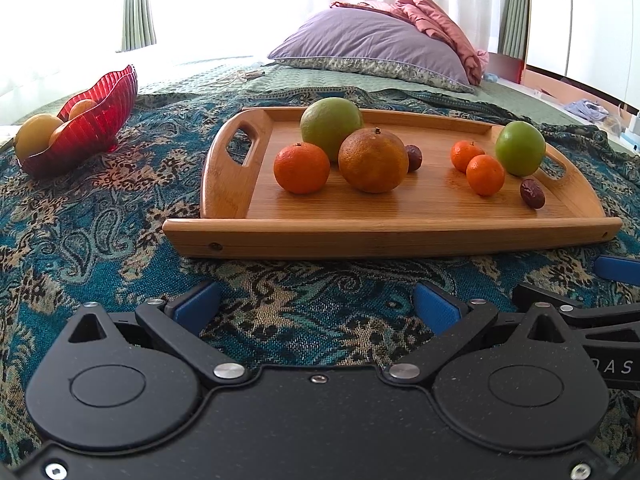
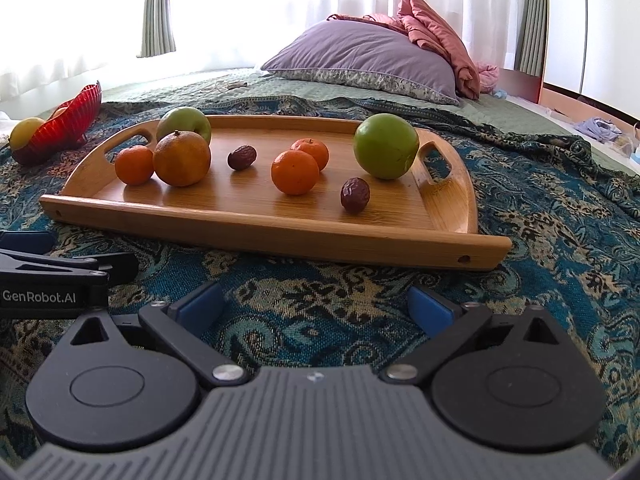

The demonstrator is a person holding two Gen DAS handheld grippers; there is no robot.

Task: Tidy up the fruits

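Two grippers hovered side by side above a blue paisley throw (image 1: 100, 216), both pointed toward a wooden tray (image 2: 280, 236) and neither touching anything. On the left gripper (image 1: 316, 306) the blue pads stood wide apart with only patterned cloth showing between them; the right gripper (image 2: 314, 306) was spread just as wide and equally empty. Each showed at the edge of the other's view, so they sat close together, short of the tray's near rim. Eight pieces of fruit lay on the tray. Toward its left handle, a big russet orange (image 2: 182, 159) sat just beside a small mandarin (image 2: 134, 165), with a green apple (image 2: 183, 124) behind them; whether these touched could not be told. A dark date (image 2: 241, 157) lay near the middle, apart from the orange in the right wrist view. Toward the right handle, two mandarins (image 2: 295, 172) sat one in front of the other, a second green apple (image 2: 386, 146) stood next to the handle cut-out, and another date (image 2: 355, 195) lay alone nearest the front rim. Well off to the left, a red ribbed glass bowl (image 1: 100, 116) rested on the throw, holding yellow and orange fruit (image 1: 36, 136). Farther back on the bed lay a purple pillow (image 1: 368, 46) with a pink quilt (image 1: 436, 20) heaped behind it, before bright curtained windows.
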